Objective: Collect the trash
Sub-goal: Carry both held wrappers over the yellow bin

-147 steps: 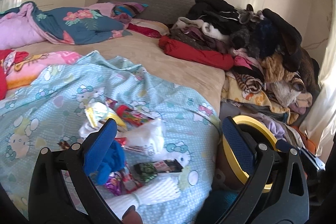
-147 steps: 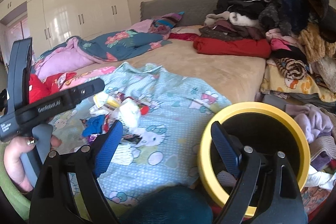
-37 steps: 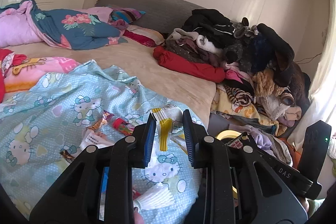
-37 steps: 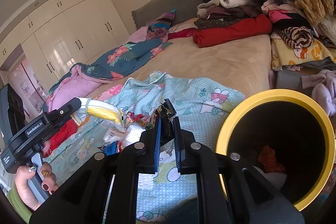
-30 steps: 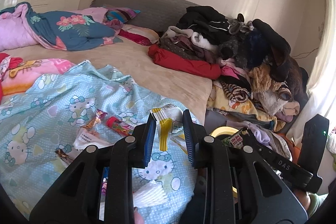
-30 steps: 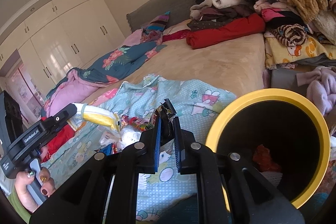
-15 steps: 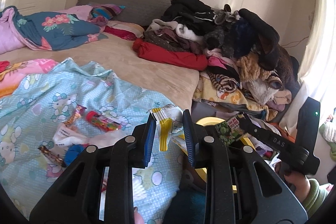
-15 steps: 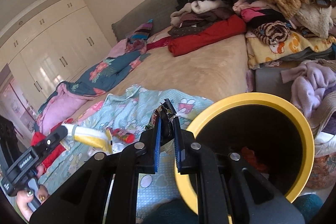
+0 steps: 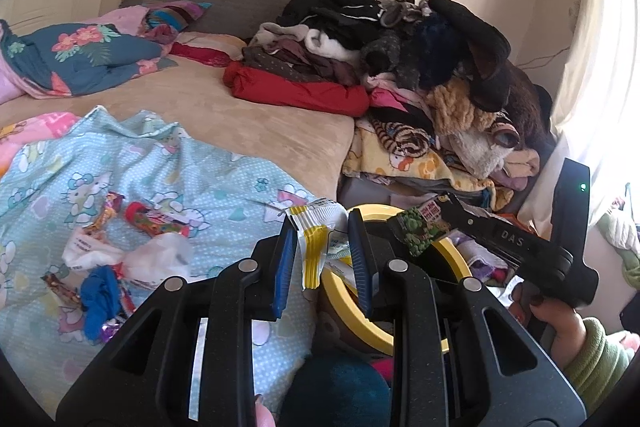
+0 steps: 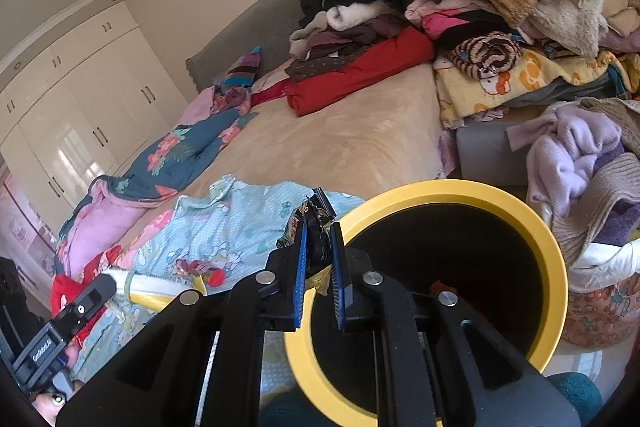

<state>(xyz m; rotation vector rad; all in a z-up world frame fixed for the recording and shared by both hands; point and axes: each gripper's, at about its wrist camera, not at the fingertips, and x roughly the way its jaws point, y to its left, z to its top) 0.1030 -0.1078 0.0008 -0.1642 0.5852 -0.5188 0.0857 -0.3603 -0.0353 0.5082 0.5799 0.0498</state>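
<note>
My left gripper (image 9: 322,231) is shut on a white and yellow wrapper (image 9: 316,239), held near the left rim of the yellow-rimmed black bin (image 9: 460,259). My right gripper (image 10: 319,235) is shut on a dark crumpled wrapper (image 10: 314,227), held at the bin's left rim (image 10: 556,259); in the left wrist view that wrapper (image 9: 420,225) shows green and hangs over the bin. More wrappers (image 9: 156,219) and a blue scrap (image 9: 98,295) lie on the light blue Hello Kitty sheet (image 9: 224,187). The left gripper with its wrapper (image 10: 160,287) shows at lower left in the right wrist view.
A tall pile of clothes (image 9: 420,67) fills the bed's right side, above the bin. A red folded garment (image 9: 296,93) lies on the tan bedspread (image 9: 240,115). Lilac and grey clothes (image 10: 580,155) sit beside the bin. White wardrobes (image 10: 80,99) stand at the far left.
Both grippers closed on wrappers picked from the sheet and have moved right toward the bin. The right gripper's wrapper now hangs at the bin's rim.
</note>
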